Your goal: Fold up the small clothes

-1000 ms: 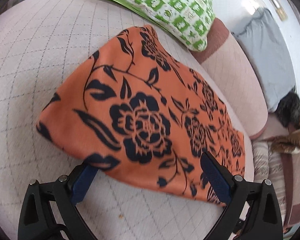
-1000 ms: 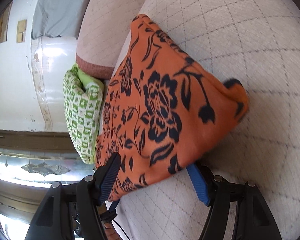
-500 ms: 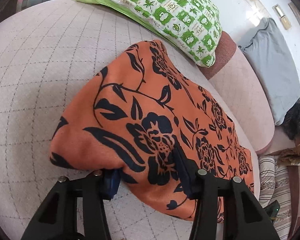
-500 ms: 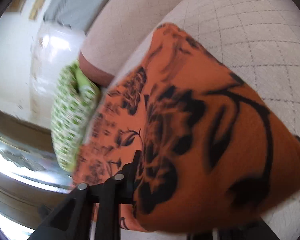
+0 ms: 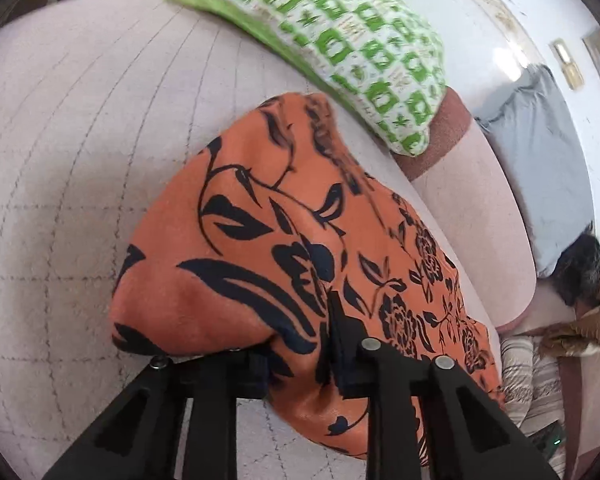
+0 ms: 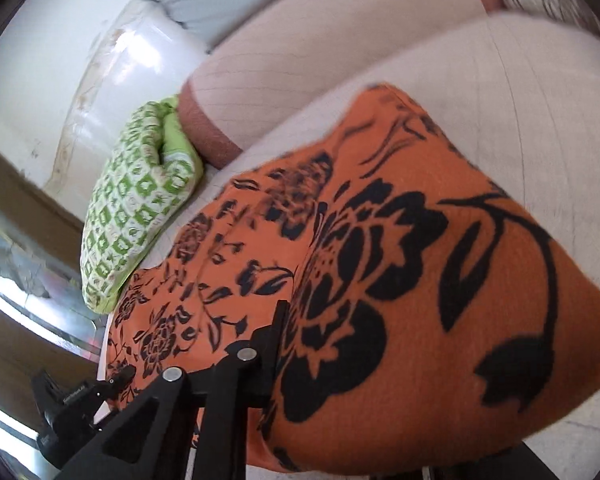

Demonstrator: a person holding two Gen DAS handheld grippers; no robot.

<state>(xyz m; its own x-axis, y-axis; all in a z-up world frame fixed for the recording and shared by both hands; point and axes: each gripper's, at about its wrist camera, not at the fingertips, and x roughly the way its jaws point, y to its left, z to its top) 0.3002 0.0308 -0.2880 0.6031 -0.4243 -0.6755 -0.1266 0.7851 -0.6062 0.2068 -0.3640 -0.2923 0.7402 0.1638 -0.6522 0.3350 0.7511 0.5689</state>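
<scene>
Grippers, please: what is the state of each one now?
Left gripper: jaws closing, pinching the orange cloth.
Right gripper: jaws closing, pinching the same cloth.

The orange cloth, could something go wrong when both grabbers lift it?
Maybe. The left gripper and right gripper are closing on bunched-up edges of the orange cloth, so a layer might slip out and spoil the fold. The far end lies near the green pillow, so a big swing could drag against it. The right view is blurry, so I cannot tell how much cloth that gripper really caught.
</scene>
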